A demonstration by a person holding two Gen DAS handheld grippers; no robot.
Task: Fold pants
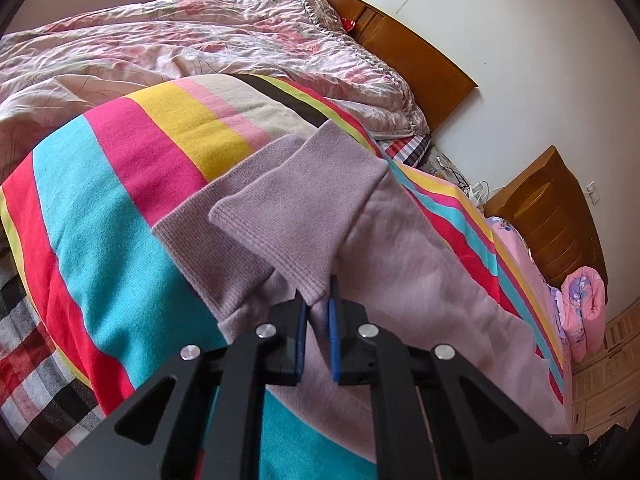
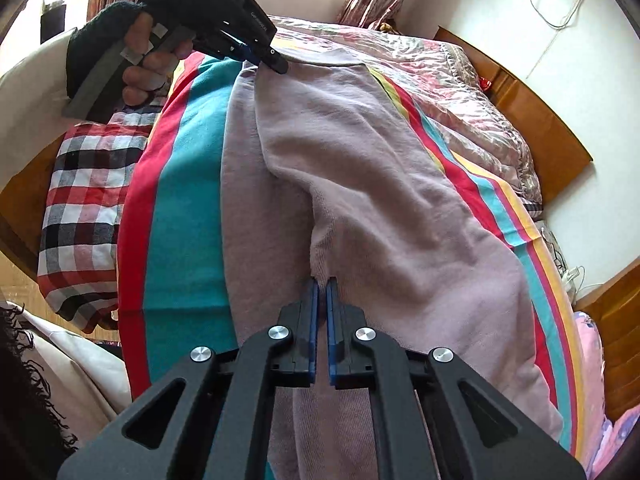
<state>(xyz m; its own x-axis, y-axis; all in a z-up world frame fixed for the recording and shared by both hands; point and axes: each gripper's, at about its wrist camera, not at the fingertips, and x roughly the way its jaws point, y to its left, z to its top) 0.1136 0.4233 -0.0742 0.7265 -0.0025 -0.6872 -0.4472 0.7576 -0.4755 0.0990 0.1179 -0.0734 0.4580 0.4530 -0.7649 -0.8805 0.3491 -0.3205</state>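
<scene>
While both grippers pinch cloth, the pants point(image 2: 360, 200) lie lengthwise on the striped blanket point(image 1: 120, 208).
Left gripper point(image 1: 318, 304) fingers clenched on a cuff; right gripper point(image 2: 322, 292) fingers clenched near the crotch seam, probably ready to fold.

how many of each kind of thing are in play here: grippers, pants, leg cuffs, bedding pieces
grippers: 2, left gripper and right gripper, both shut on the pants
pants: 1, lilac
ribbed leg cuffs: 2
bedding pieces: 3, striped blanket, floral quilt, plaid sheet
total: 8
</scene>
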